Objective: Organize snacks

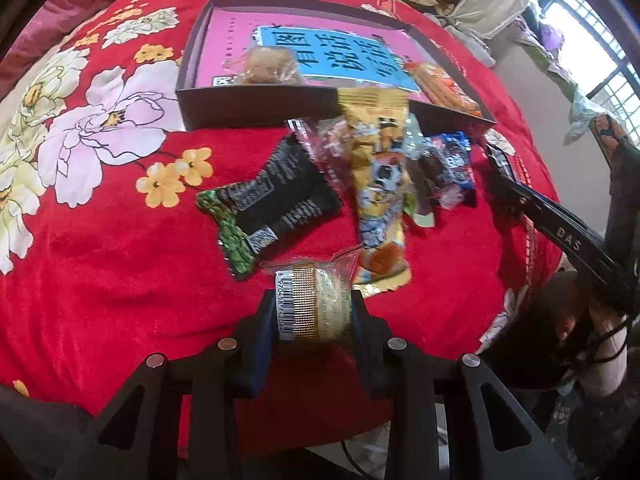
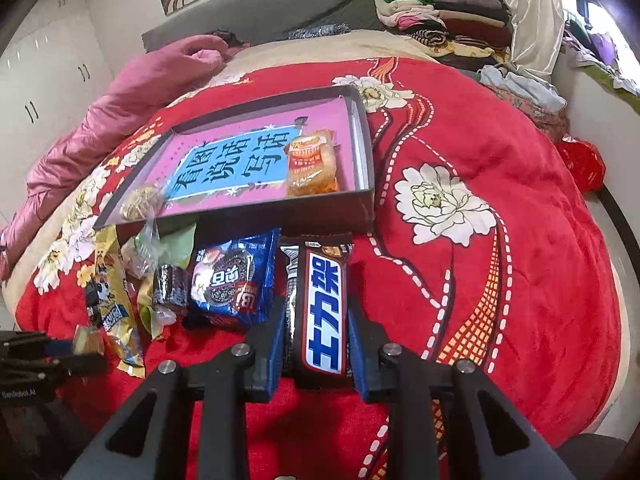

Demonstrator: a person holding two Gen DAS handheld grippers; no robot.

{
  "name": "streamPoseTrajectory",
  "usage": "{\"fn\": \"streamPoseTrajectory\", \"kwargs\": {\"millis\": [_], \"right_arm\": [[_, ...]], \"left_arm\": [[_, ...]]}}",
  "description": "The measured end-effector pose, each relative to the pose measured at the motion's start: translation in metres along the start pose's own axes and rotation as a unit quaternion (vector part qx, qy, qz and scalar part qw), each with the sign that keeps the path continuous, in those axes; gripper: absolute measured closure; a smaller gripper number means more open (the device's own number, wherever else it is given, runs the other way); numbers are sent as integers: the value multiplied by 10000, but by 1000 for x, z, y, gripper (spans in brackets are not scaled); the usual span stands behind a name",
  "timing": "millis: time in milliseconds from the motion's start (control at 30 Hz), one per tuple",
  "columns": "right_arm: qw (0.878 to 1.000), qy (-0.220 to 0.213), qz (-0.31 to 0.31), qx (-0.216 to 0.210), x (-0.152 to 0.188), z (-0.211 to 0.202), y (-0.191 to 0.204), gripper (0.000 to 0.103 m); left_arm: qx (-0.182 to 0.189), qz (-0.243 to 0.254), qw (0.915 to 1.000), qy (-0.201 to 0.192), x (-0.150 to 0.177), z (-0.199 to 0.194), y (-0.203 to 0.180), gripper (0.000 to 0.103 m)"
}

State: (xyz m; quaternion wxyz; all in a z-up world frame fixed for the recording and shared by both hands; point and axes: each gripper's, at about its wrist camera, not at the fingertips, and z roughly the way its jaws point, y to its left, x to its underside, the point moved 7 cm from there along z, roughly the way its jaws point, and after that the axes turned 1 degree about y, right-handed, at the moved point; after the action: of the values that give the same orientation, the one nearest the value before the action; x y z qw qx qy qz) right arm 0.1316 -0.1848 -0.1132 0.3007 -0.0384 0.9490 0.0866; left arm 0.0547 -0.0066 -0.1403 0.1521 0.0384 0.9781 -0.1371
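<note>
My left gripper (image 1: 313,304) is shut on a small round gold-wrapped snack (image 1: 320,312) with a barcode, held just above the red blanket. My right gripper (image 2: 316,312) is shut on a dark chocolate bar (image 2: 325,300) with a blue-and-white label, in front of the box. The dark shallow box (image 1: 256,100) (image 2: 280,212) has a pink and blue bottom. It holds a round brown pastry (image 1: 268,66) (image 2: 140,202) and an orange bread packet (image 1: 440,84) (image 2: 312,164). Loose in front of it lie a black-green packet (image 1: 272,204), a long yellow packet (image 1: 380,192) and a blue cookie packet (image 1: 452,160) (image 2: 232,280).
Everything rests on a bed with a red floral blanket (image 1: 100,280) (image 2: 500,280). A pink quilt (image 2: 120,112) lies at the far left, folded clothes (image 2: 440,16) are stacked at the headboard, and a window is to the right. The right gripper's black arm (image 1: 560,236) crosses the left wrist view.
</note>
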Motion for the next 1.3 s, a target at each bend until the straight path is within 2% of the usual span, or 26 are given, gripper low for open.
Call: {"fn": "streamPoseTrajectory", "kwargs": {"millis": [233,433,900,1300], "right_arm": [[9999,-125,-40,-96,-2,-6,4,74],[9991,-322,-165,-220,-8,-15,13,74],[9958,-707,-394,-438,-23,-28,25,74],[9943,-868,-366,-499,-31,-33,22,74]], "left_arm": [[10,97,9997,-201,-3,-14,-8,68],[-115,95,9985,-525,-13,-29,-5,68],[-365,-196,9936,-1047,-50,-55,16,68],[-498,-397,9886,-1366,-84,-60,30,68]]}}
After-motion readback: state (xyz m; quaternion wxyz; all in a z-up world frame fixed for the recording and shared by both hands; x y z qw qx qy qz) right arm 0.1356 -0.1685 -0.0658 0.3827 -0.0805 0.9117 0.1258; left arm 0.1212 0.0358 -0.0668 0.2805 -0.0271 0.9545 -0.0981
